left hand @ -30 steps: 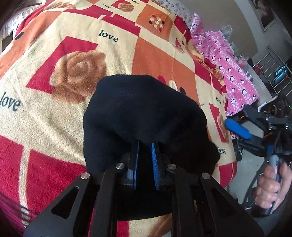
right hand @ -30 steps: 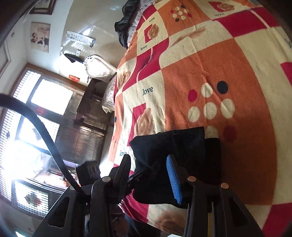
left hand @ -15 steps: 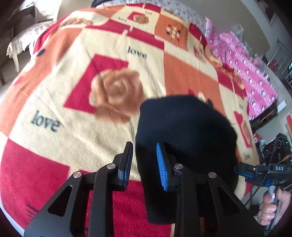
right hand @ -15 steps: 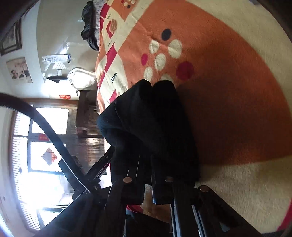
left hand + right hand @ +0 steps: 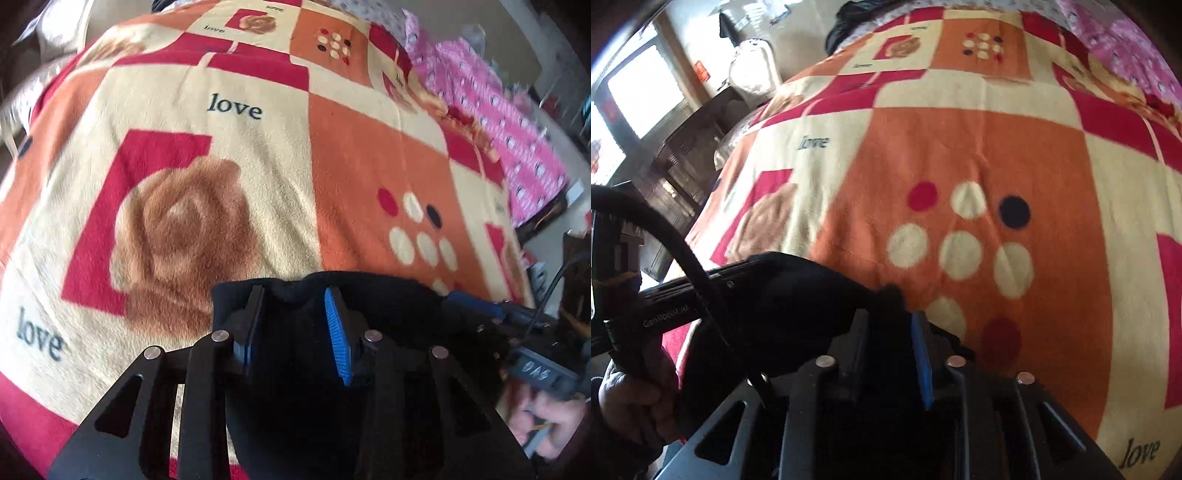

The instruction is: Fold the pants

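The black pants [image 5: 388, 306] are folded into a small bundle at the near edge of the bed. In the left wrist view my left gripper [image 5: 293, 295] is over the bundle with its jaws apart and black cloth between and below them. In the right wrist view my right gripper [image 5: 890, 321] has its jaws close together on a fold of the black pants [image 5: 798, 291]. The other gripper's black frame [image 5: 665, 295] shows at the left, next to the bundle.
A red, orange and cream "love" blanket [image 5: 258, 155] covers the bed. A pink patterned cloth [image 5: 517, 147] lies along the far right edge. A dark wooden cabinet [image 5: 687, 158] and bright windows stand to the left of the bed.
The bundle has come toward the near edge of the bed. My left gripper opened and shifted onto the bundle again. My right gripper closed on the pants and turned from a sideways to a level view.
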